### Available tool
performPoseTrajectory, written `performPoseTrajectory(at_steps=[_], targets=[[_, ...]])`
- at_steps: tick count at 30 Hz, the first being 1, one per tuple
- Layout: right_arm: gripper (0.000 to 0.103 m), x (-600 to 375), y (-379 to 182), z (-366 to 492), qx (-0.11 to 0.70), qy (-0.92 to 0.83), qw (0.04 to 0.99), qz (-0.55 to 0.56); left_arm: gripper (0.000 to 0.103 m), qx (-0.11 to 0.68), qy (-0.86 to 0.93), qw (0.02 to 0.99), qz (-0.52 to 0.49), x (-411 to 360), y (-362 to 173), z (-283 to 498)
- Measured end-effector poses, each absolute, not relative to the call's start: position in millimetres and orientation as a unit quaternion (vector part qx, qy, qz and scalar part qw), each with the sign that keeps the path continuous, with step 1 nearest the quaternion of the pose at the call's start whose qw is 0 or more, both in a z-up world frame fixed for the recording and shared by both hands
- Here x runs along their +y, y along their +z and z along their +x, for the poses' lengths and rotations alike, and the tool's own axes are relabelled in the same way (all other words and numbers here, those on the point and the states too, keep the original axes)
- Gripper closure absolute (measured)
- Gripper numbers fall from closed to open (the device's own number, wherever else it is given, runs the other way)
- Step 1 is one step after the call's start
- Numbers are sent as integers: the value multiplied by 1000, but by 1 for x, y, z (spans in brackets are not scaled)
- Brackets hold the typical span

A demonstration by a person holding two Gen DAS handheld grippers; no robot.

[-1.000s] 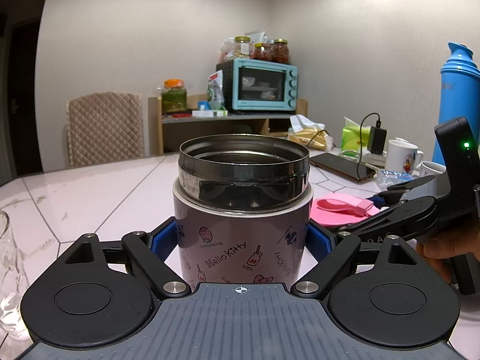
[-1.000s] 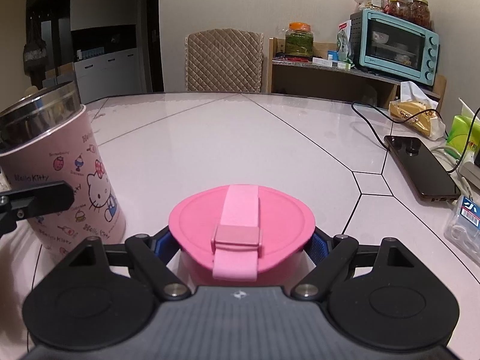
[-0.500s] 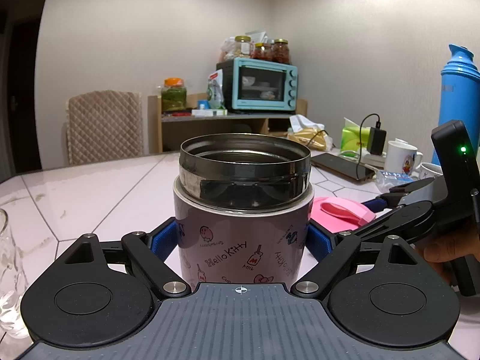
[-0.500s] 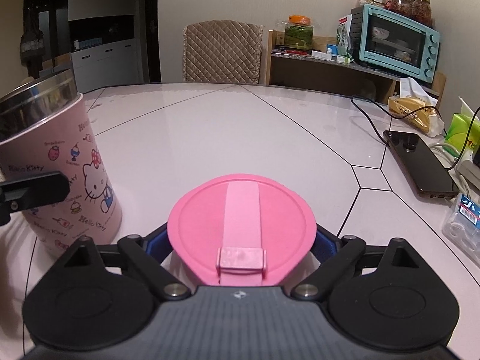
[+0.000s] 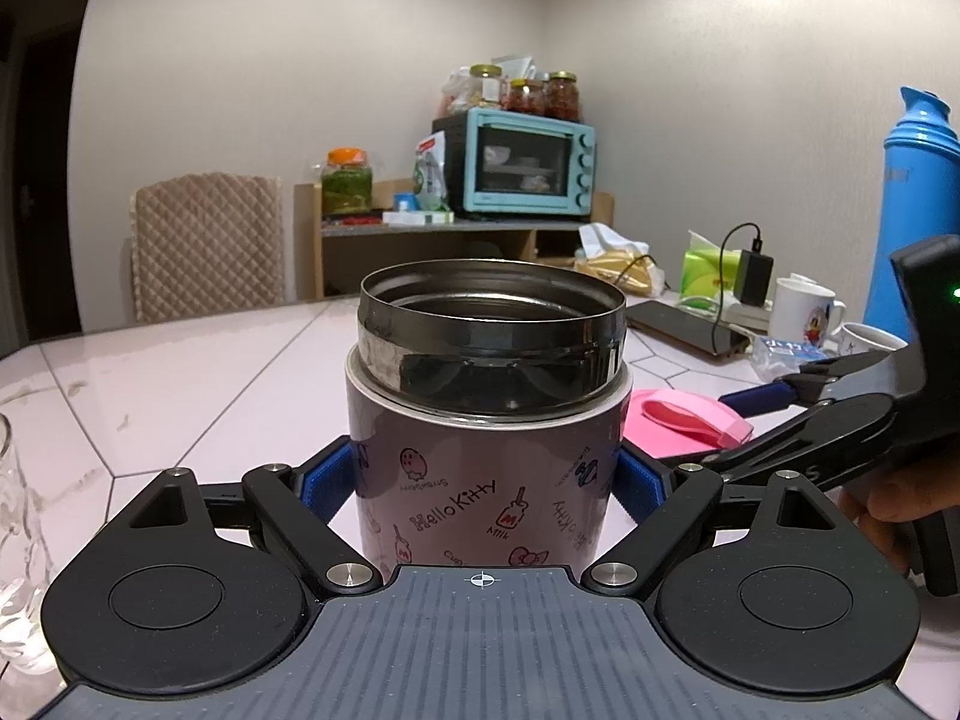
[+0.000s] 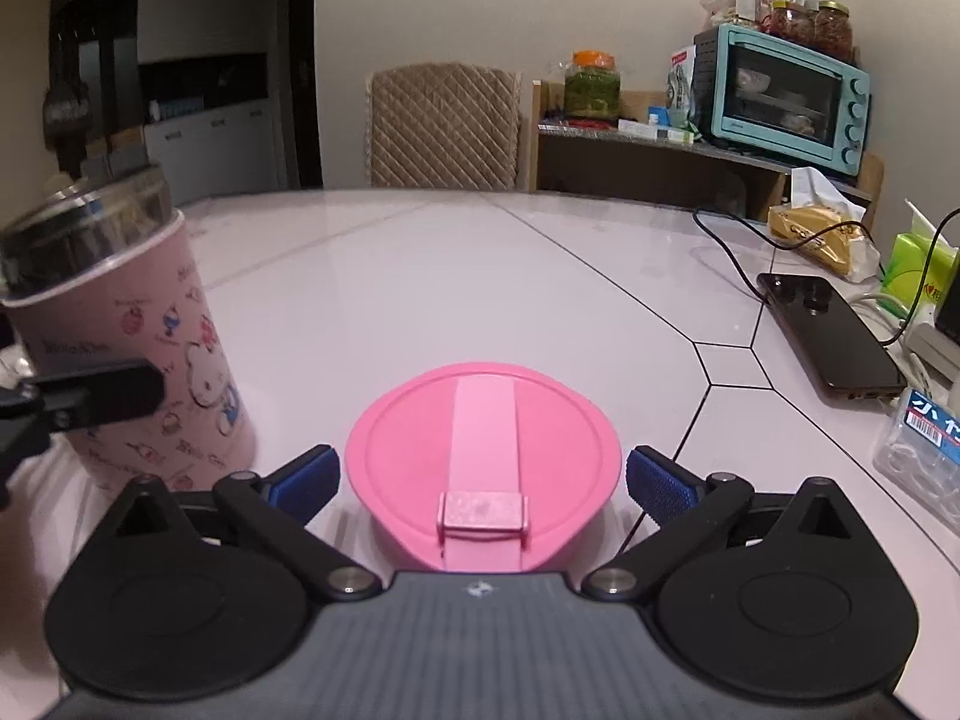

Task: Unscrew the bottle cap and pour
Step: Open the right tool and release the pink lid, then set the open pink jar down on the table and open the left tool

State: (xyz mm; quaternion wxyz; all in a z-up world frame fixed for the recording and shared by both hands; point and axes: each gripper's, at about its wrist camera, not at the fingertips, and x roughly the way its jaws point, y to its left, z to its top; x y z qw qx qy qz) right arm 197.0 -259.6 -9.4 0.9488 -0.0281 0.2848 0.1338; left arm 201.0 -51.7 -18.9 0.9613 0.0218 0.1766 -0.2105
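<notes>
My left tool point(image 5: 486, 480) is clenched on the pink Hello Kitty printed steel food jar point(image 5: 487, 420), its blue pads point(image 5: 327, 480) pressed against the jar's lower body on both sides. The jar stands upright on the pale pink tiled surface point(image 5: 180, 372) with its wide steel mouth uncovered, and I cannot make out what is inside. From my right-hand camera the same jar point(image 6: 129, 336) sits off to the left, with one dark finger of my left tool crossing its side.

My right tool point(image 6: 483, 480) is released: its blue pads point(image 6: 660, 483) stand apart from the round pink plastic lid with a lighter pink strap handle point(image 6: 483, 462), with a sliver of surface point(image 6: 540, 276) showing on each side. The lid lies flat on the surface between the two fingers, strap side up, just beside the jar. In the left-hand view the lid point(image 5: 684, 420) shows to the right of the jar, with my right tool point(image 5: 780, 414) reaching around it and part of my right hand point(image 5: 906, 498) behind.

A clear glass point(image 5: 18, 552) stands at the far left edge, only partly in view. Further right on the surface lie a black phone on a charging cable point(image 6: 828, 330), a white cartoon mug point(image 5: 801, 315) and a tall blue thermos point(image 5: 921, 204). On a wooden shelf behind is a teal toaster oven point(image 6: 786, 96), jars on top.
</notes>
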Motion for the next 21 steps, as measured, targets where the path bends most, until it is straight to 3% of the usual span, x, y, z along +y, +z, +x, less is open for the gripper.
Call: performPoseTrajectory(at_steps=[21], targets=[[0,-271,17,172,239,142,960,8,0,202,-183,961,57,-62,-21,187]])
